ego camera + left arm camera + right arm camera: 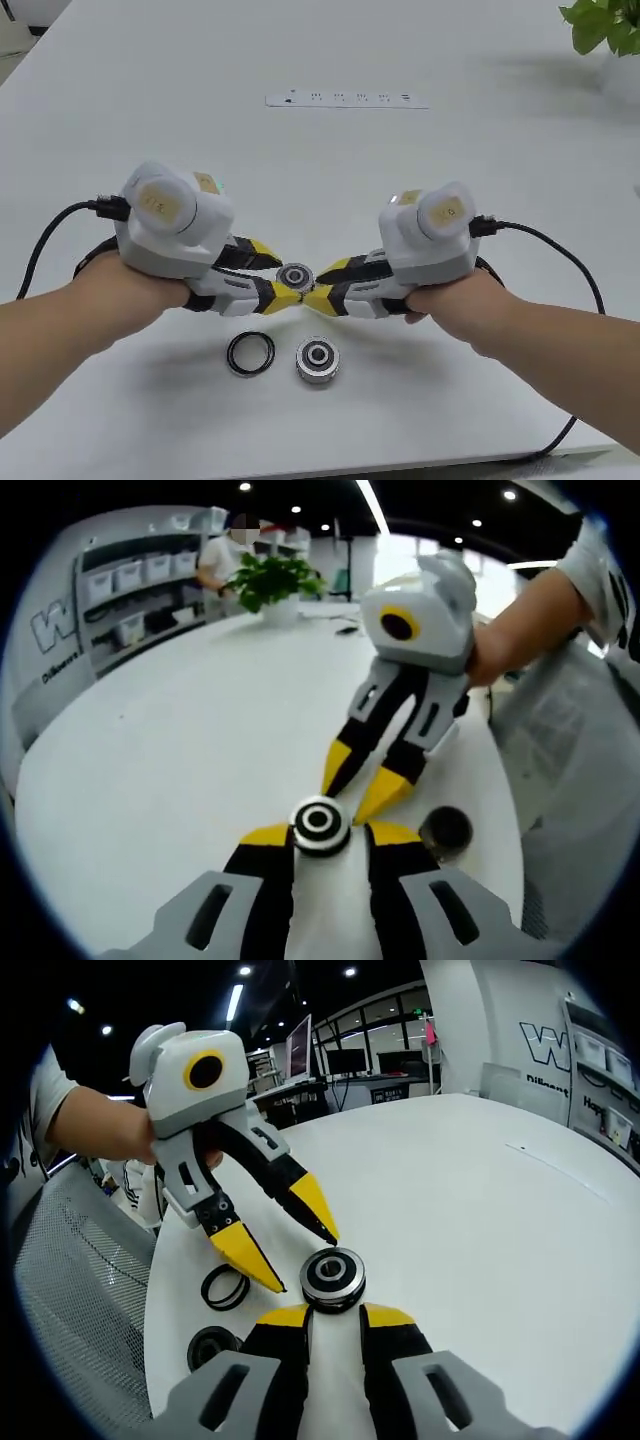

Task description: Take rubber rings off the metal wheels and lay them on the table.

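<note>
The left gripper [285,280] is clamped on a small silver metal wheel [295,277] wearing a black rubber ring [306,1282]. The right gripper [314,285] touches that wheel; I cannot tell if it grips.

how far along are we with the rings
One done: a rubber ring lies on the table beside a bare wheel. In hand: a second wheel, dark ring apparently on it, sits at the tips of the left tool, the right tool meeting it. Left: pull that ring off and lay it down.
</note>
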The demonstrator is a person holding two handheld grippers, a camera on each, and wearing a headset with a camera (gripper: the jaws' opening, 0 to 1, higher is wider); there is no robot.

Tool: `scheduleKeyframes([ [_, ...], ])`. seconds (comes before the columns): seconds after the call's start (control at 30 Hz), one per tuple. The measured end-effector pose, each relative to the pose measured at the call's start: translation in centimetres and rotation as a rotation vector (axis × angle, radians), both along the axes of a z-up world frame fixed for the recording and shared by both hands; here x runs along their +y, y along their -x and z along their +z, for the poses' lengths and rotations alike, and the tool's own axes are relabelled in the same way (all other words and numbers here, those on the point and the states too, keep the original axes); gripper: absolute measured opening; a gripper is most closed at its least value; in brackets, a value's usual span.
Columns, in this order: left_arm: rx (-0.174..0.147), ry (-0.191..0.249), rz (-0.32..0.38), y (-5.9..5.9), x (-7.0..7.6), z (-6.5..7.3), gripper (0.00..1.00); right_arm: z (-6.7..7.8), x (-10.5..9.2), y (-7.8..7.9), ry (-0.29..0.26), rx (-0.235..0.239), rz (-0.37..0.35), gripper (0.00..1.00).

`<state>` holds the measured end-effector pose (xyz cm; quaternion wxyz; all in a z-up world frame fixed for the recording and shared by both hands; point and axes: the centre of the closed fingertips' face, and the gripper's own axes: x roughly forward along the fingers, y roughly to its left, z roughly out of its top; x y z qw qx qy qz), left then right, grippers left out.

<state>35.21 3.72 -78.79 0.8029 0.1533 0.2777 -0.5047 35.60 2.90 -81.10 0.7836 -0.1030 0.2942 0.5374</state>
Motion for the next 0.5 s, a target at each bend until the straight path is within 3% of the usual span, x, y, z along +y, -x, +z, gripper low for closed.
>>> scheduleKeyframes([
  [0.27,-0.003,-0.006,0.003,-0.38,-0.19,-0.27,0.22,-0.04,-0.02,-0.15,-0.007,-0.002,-0.002,0.14],
  [0.5,-0.028,-0.019,0.008,-0.96,-0.39,-0.42,0.15,-0.05,0.00,-0.19,-0.012,-0.006,-0.004,0.13],
])
